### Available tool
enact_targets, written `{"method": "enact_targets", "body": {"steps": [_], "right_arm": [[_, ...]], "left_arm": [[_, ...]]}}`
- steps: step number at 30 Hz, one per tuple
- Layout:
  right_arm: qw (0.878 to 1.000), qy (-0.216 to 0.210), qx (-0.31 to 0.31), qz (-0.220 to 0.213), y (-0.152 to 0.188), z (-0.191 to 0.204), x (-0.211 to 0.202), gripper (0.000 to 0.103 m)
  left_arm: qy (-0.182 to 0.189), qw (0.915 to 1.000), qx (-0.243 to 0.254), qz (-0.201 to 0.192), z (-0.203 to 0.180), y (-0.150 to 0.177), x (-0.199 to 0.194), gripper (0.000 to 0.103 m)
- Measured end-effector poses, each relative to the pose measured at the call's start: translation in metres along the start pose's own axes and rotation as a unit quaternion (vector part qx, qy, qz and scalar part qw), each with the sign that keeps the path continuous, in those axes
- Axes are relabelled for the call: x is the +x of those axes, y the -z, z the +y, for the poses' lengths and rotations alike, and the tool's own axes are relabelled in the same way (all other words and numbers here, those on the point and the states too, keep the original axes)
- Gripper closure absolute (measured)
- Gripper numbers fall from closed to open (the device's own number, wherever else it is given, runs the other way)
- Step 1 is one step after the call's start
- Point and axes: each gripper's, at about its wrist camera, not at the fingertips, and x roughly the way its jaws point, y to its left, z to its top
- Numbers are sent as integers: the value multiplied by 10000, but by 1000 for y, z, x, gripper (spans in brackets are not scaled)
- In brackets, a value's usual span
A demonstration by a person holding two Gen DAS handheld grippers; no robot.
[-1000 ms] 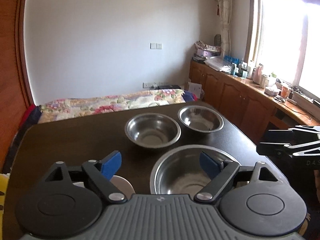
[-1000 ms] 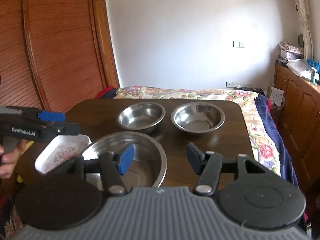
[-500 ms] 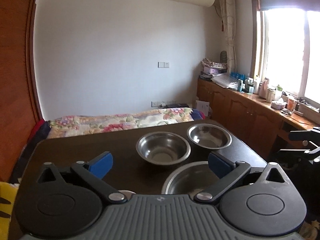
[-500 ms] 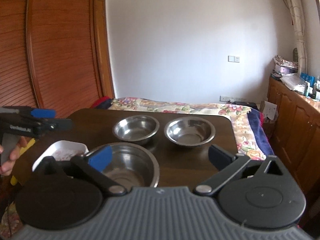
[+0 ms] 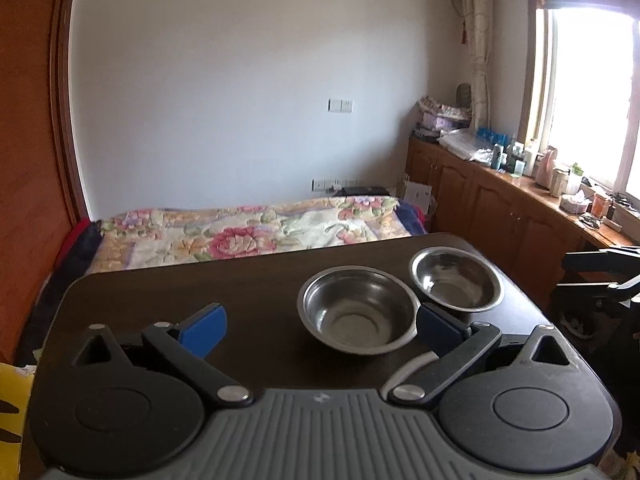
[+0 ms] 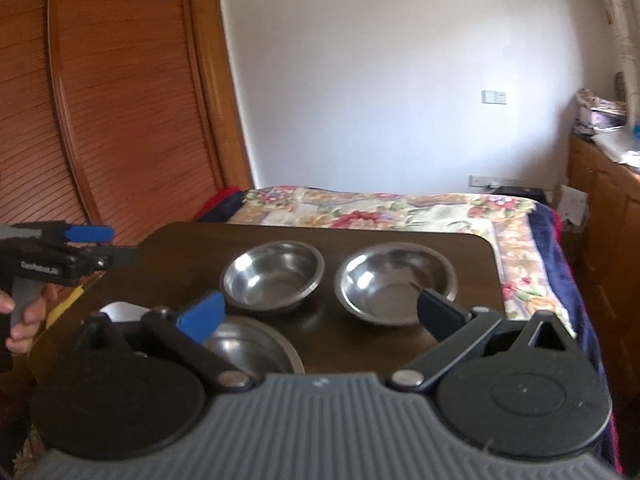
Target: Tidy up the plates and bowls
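Two small steel bowls stand side by side on the dark table: one [image 5: 358,312] [image 6: 274,276] on the left, one [image 5: 456,278] [image 6: 396,284] on the right. A larger steel bowl [image 6: 250,346] sits nearer, mostly hidden behind my right gripper; only its rim [image 5: 408,370] shows in the left wrist view. A white plate [image 6: 120,310] peeks out at the near left. My left gripper [image 5: 320,330] is open and empty above the table. My right gripper [image 6: 320,314] is open and empty, held back from the bowls.
The dark wooden table [image 5: 240,292] has rounded corners. A bed with a floral cover [image 5: 248,232] lies beyond its far edge. Wooden cabinets [image 5: 500,208] run along the right wall and a slatted wooden wardrobe [image 6: 100,120] stands on the left.
Both grippers have pulled back and tilted up, so the large bowl and white plate dropped out of view. The right gripper's jaws have opened wider. The bowls have not moved.
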Motion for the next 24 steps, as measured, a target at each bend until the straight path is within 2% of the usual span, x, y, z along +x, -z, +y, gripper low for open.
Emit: {"method": "enact_targets", "body": {"steps": [2, 4, 11, 20, 24], "right_arm": [[9999, -138, -17, 99, -8, 0, 14, 5], [9995, -224, -58, 232, -17, 0, 31, 12], [9976, -424, -105, 530, -33, 0, 71, 19], [9944, -612, -220, 831, -37, 4, 107, 20], [9938, -645, -214, 885, -42, 4, 117, 20]], "left_arm": [[-23, 9999, -3, 138, 4, -5, 15, 0], [-73, 9996, -41, 287, 9, -10, 33, 4], [-183, 9968, -157, 756, 24, -15, 85, 28], [-59, 9923, -275, 1205, 33, -17, 125, 49], [16, 9904, -314, 1343, 33, -19, 135, 54]]}}
